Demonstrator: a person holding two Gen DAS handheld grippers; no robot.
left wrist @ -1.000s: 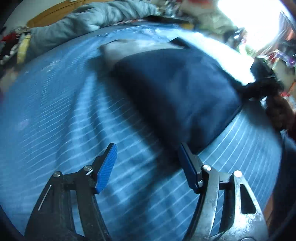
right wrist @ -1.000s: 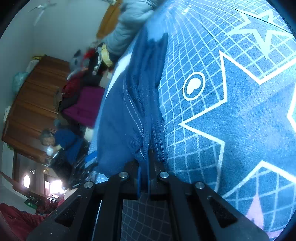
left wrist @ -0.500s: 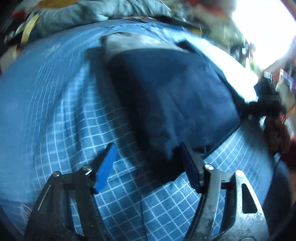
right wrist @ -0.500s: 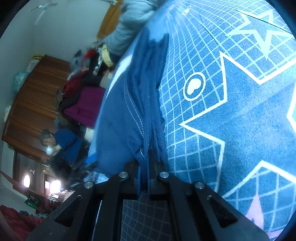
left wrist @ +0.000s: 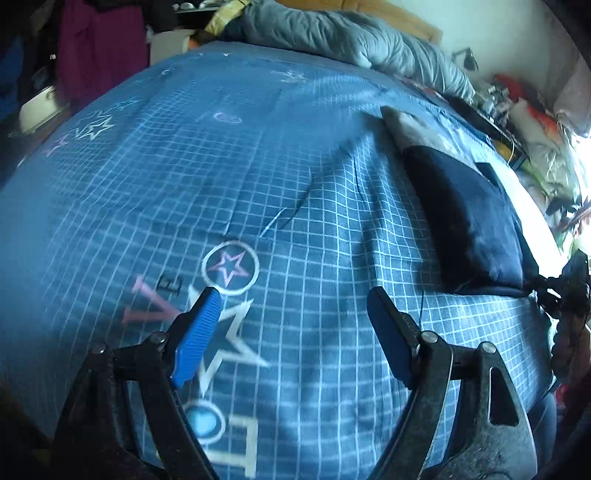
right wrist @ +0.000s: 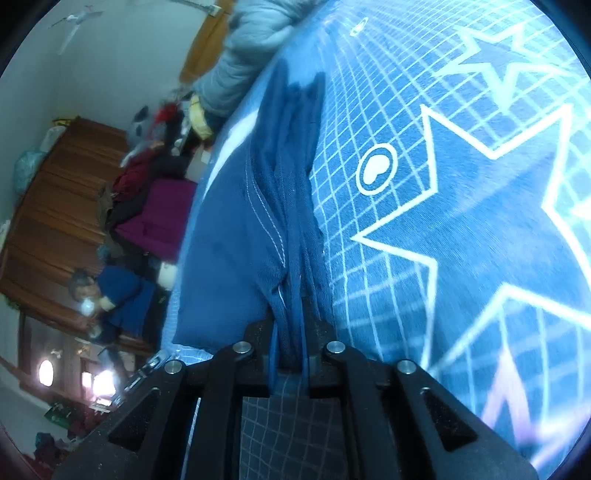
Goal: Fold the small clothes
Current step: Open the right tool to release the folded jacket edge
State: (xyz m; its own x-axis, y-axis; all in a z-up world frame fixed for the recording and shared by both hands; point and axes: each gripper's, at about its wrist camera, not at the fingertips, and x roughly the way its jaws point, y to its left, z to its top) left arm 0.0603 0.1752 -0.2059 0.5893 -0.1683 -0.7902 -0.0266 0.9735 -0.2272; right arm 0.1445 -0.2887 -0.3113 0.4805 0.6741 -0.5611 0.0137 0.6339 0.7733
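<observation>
Navy garment (left wrist: 476, 218): soft knit, folded to a flat rectangular pad w/ white-stitched hem, lies on blue bedsheet (left wrist: 258, 166) near its right edge. Sheet is thin cotton, white grid print w/ stars, lightly creased. Left gripper (left wrist: 295, 328): jaws have just been opening, now wide, nothing between the ribbed blue pads, over bare sheet well left of garment; lots of free sheet there. Right gripper (right wrist: 290, 354): jaws have just been opening, gap narrow, bunched garment edge still between the pads. Grey quilted duvet (left wrist: 332, 33) at far end, cluttered room beyond.
</observation>
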